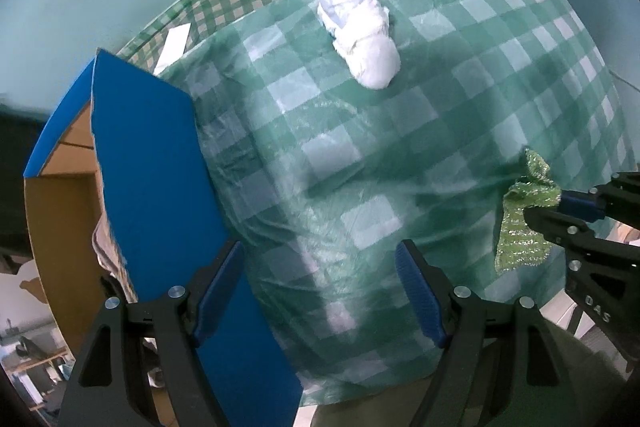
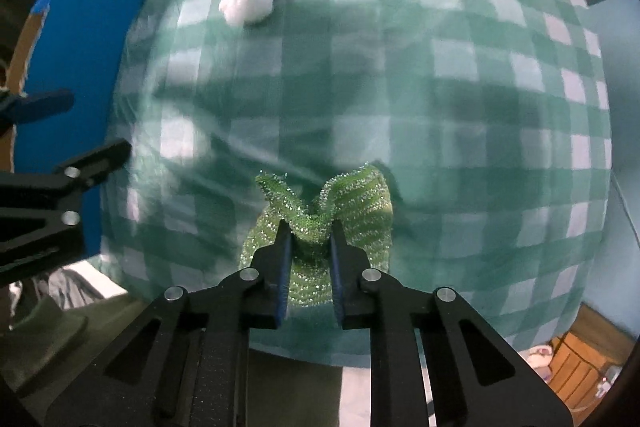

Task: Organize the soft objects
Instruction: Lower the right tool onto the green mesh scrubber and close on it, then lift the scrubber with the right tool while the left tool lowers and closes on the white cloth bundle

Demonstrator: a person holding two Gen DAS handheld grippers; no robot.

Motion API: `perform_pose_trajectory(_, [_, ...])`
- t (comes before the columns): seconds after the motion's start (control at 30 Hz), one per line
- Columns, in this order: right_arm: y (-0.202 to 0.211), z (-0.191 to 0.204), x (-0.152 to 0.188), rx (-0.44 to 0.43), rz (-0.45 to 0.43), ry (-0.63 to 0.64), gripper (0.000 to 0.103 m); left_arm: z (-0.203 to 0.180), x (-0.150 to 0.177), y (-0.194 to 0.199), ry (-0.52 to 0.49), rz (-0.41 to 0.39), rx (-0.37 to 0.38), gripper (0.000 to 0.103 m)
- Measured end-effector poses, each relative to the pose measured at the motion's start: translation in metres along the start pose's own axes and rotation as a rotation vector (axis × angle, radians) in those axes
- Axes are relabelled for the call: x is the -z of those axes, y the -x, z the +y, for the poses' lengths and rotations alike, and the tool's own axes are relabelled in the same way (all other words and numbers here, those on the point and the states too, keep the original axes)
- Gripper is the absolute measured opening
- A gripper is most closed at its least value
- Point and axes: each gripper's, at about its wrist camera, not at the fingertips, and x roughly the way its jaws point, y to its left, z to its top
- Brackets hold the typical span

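While the right tool (image 2: 309, 227) pinches the green sparkly cloth (image 2: 344, 203) at the near worktop (image 2: 460, 87) edge, the left tool (image 1: 320, 267) gapes empty beside the blue box flap (image 1: 152, 147); a white bundle (image 1: 360, 31) lies far off.
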Motion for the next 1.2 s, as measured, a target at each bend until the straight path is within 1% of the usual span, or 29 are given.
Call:
perform_pose_trajectory(0.03, [0.005,-0.004,0.001,-0.004,-0.006,0.000,0.016,-0.001,-0.004,-0.001,0.004,-0.001,0.001,0.079])
perform_pose_trajectory(0.2, [0.021,-0.026,-0.019,-0.010,-0.042,-0.015,0.016,-0.004,-0.028,-0.002,0.028,-0.006,0.006,0.079])
perform_pose_trajectory(0.23, [0.023,-0.029,-0.021,-0.010,-0.048,-0.015,0.016,-0.004,-0.033,-0.003,0.033,0.013,0.006,0.079])
perform_pose_trajectory(0.63, [0.031,-0.055,-0.064,-0.017,-0.096,0.028,0.016,0.011,-0.088,-0.017,0.142,0.029,0.020,0.079])
perform_pose_trajectory(0.73, [0.035,-0.065,-0.072,-0.020,-0.106,0.028,0.016,0.012,-0.098,-0.019,0.169,0.027,0.023,0.079])
perform_pose_trajectory(0.83, [0.036,-0.070,-0.079,-0.026,-0.109,0.024,0.016,0.013,-0.107,-0.021,0.196,0.027,0.048,0.079])
perform_pose_trajectory(1.03, [0.038,-0.079,-0.093,-0.037,-0.113,0.029,0.016,0.004,-0.121,-0.031,0.215,0.039,0.084,0.079])
perform_pose_trajectory(1.2, [0.038,-0.083,-0.098,-0.049,-0.110,0.036,0.016,-0.005,-0.132,-0.039,0.216,0.065,0.070,0.079])
